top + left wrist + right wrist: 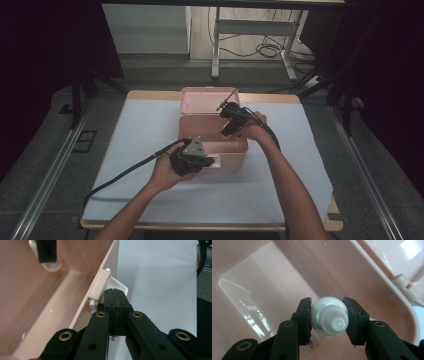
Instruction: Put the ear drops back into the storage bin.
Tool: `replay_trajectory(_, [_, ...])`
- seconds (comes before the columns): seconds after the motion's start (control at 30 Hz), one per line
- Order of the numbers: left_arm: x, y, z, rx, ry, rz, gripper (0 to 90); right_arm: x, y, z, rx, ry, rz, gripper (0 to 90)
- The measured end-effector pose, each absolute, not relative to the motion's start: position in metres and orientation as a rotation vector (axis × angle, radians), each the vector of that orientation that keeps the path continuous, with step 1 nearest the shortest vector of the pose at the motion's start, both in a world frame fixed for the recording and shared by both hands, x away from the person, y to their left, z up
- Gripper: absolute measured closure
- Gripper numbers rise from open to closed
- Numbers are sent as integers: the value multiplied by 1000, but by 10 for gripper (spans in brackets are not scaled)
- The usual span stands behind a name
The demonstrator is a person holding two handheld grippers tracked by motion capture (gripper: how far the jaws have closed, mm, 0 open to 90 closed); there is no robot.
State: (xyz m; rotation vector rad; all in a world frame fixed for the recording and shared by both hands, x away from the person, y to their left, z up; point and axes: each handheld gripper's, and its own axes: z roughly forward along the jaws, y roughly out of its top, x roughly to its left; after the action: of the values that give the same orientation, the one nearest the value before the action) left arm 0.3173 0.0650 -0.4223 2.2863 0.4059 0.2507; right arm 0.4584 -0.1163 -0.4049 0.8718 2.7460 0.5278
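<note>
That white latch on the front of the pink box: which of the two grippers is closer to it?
Left. The left gripper sits shut right at the white latch on the pink box. The right gripper is inside the box, holding a small white bottle.

You have a pink plastic box point(215, 145) near the middle of the white-covered table, its hinged lid point(202, 101) swung open and standing at the far side. The inside is glossy and bare, with rounded corners. A pale latch tab point(117, 286) sticks out from the near wall. Over the open box hangs a small white bottle point(329, 316), round-bodied with a ribbed screw cap and a narrow nozzle tip, its cap end facing the right gripper view's camera. In the left gripper view its printed label shows at the top point(51, 265).
</note>
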Motion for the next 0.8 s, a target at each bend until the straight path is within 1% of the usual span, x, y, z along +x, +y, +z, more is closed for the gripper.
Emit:
replay_trajectory(0.3, [317, 65, -422, 2288, 403, 251, 900, 461, -114, -412, 861, 2758, 506, 598])
replay_trajectory(0.8, [317, 65, -423, 2278, 411, 247, 900, 462, -112, -413, 813, 2780, 488, 598])
